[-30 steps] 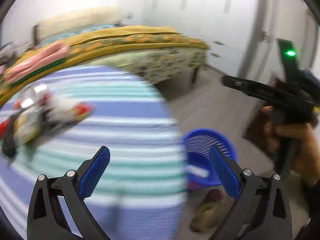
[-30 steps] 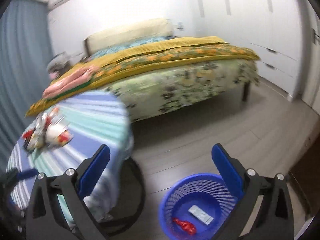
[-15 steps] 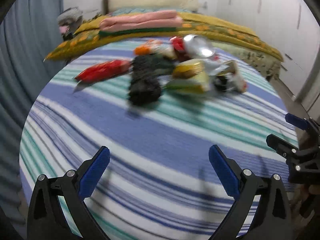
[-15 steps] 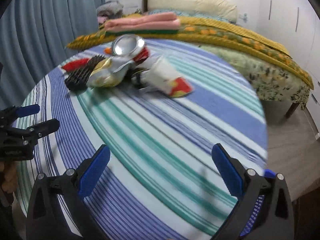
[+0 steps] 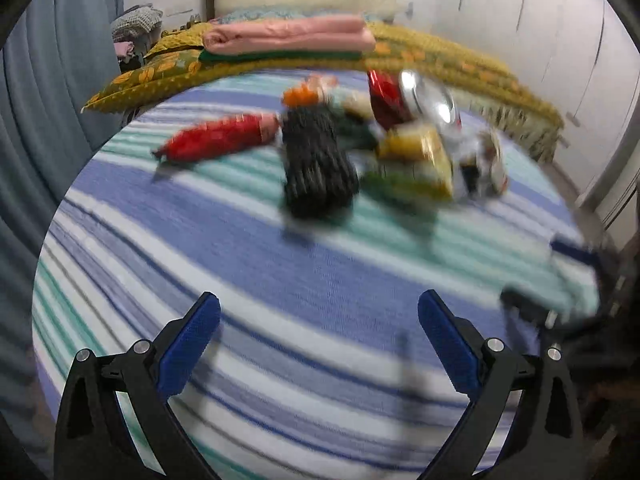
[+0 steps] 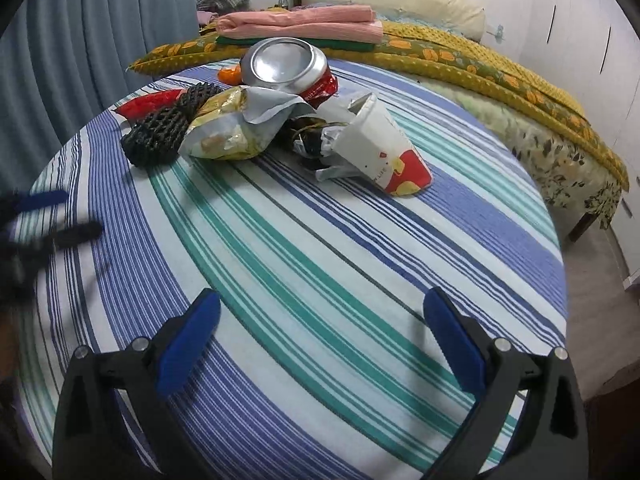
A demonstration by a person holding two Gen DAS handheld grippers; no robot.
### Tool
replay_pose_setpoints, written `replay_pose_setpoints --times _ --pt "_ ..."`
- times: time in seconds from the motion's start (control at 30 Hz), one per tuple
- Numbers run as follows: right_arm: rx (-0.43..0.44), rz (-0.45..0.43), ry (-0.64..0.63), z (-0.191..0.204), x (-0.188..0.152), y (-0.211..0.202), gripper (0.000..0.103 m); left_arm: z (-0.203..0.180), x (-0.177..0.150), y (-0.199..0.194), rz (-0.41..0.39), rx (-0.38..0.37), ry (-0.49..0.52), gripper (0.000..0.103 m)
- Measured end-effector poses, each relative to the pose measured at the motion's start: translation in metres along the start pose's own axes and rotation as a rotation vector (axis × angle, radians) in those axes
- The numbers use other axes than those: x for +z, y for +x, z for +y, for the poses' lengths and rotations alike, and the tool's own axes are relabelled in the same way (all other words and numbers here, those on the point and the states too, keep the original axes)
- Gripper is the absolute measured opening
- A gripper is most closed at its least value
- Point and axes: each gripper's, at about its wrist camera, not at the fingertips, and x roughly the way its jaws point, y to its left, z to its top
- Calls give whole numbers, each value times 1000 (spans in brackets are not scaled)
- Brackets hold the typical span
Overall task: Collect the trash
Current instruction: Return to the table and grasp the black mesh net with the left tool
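A heap of trash lies at the far side of the round striped table [image 6: 304, 264]: a crushed red can [image 6: 286, 66], a yellow chip bag [image 6: 228, 128], a tipped white paper cup [image 6: 380, 156], a black mesh piece [image 6: 168, 128] and a red wrapper [image 6: 150, 102]. The left wrist view shows the same heap blurred, with the black mesh piece [image 5: 318, 164] and red wrapper [image 5: 218, 140] nearest. My left gripper [image 5: 318, 344] is open above the near cloth, holding nothing. My right gripper [image 6: 320, 344] is likewise open, well short of the heap.
Behind the table stands a bed [image 6: 480, 64] with a yellow cover and folded pink cloth [image 6: 304, 24]. Blue curtains [image 6: 92, 28] hang on the left. White cupboards [image 6: 592, 40] line the right wall. Floor [image 6: 600, 320] shows past the table's right edge.
Both grippers swung from the floor and blue basket up over the striped table. The trash heap now fills the far half of each view. Both stayed open.
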Motion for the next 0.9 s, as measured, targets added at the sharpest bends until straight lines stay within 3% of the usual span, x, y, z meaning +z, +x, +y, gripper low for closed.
replay_pose_setpoints --times 0.07,0.23,0.43,0.47,0.5,0.63,0.8,0.9 --pt "9 4 6 -2 0 1 98 10 22 2 -27 -44 -36 98" --pt "56 23 46 -10 1 5 98 10 67 29 -25 -27 2 95" --pt "51 21 42 -8 1 5 98 9 88 75 69 -34 34 66" --pt "51 21 41 -8 1 4 98 9 89 79 80 -47 42 46" --pt "51 21 42 -8 1 4 98 9 88 81 91 -56 47 40" --pt "56 22 45 -9 0 5 98 16 77 61 84 -66 18 38" --pt "54 21 43 -9 0 5 98 27 33 12 70 -43 22 40" --pt "53 20 44 -9 0 5 98 29 12 5 80 -57 11 43"
